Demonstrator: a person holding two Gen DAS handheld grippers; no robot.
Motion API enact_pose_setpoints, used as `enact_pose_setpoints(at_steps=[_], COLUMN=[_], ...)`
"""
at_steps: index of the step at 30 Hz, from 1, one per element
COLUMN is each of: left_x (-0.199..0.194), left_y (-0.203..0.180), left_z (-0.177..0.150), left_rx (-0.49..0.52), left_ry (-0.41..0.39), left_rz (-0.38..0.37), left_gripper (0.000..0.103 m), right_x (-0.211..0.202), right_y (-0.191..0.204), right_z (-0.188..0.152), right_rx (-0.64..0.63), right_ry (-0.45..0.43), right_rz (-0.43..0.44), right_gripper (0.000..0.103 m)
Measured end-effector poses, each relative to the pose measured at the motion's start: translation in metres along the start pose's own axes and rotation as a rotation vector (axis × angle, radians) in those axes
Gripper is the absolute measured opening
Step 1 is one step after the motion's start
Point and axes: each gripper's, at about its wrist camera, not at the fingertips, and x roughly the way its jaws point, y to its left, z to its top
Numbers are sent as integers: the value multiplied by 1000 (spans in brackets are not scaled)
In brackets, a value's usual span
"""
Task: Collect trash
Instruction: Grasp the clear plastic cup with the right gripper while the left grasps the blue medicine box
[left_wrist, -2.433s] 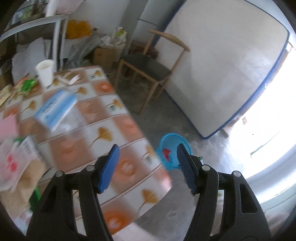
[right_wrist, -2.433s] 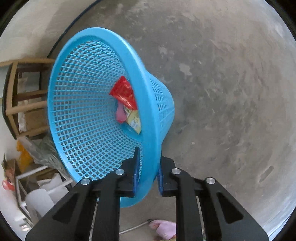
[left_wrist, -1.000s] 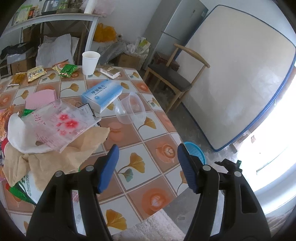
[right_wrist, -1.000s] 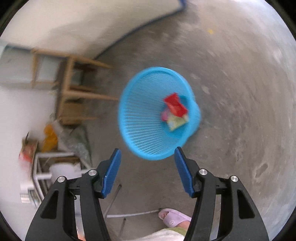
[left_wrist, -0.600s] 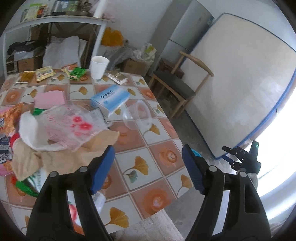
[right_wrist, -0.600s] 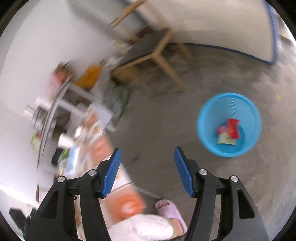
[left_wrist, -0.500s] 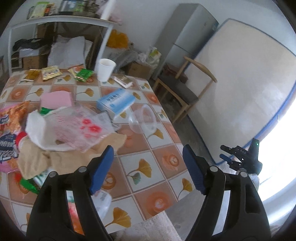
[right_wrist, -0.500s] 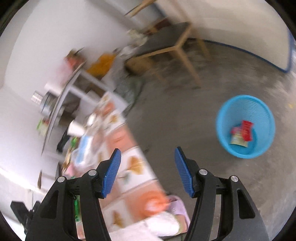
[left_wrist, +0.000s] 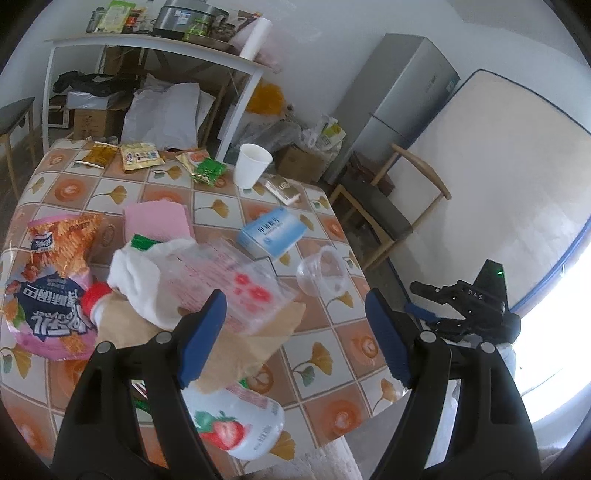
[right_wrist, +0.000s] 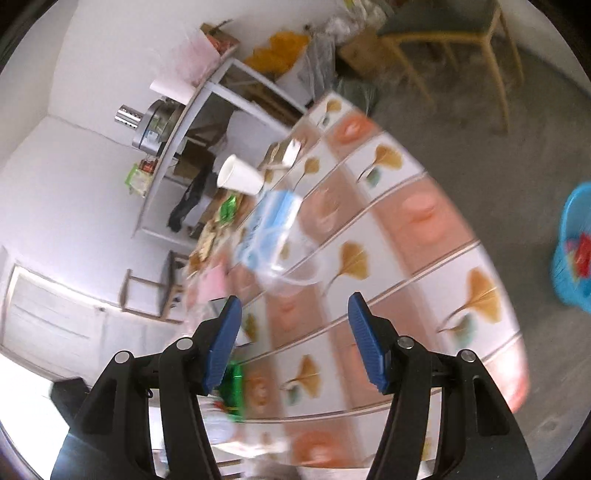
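Trash lies across the tiled-pattern table: a clear plastic cup on its side, a blue box, a white paper cup, a flowered clear bag, a snack bag and a strawberry bottle. My left gripper hovers open and empty above the near pile. My right gripper is open and empty, above the table's edge, facing the clear cup and blue box. It also shows as the right gripper right of the table. The blue basket stands on the floor with wrappers inside.
A wooden chair stands past the table's far corner, by a grey fridge and a leaning mattress. A cluttered white shelf runs behind the table. Small wrappers lie at the table's far edge.
My right gripper let go of the basket rim, opened, and swung up from the floor to the table. The left gripper's jaws widened slightly as it rose and pulled back, showing more of the table.
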Motion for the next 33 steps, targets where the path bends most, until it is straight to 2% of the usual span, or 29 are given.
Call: enact_pose_setpoints(at_steps=[5,13,22,25,29,33], left_x=[-1,-1,8,6,12,44], left_y=[13,37,58,52,37,22], left_z=[8,21,38,61,112,147], left_rx=[-14,-33,-54,1,100,174], left_ry=[2,8,40,50,98,179], left_rz=[-6,-12,7,24,23,46], left_gripper=[73,73,73,73,73,73], right_x=[29,76,117,126,136,147], right_y=[-12,-29,-45,-45,-46,-50], right_z=[5,-1,6,10,15,16], right_rx=[192,471,666,680,665,682], right_ry=[58,115,108,105,106,129], right_rz=[90,132,137,108,83,123], right_gripper=[59,59,58,54,47,38])
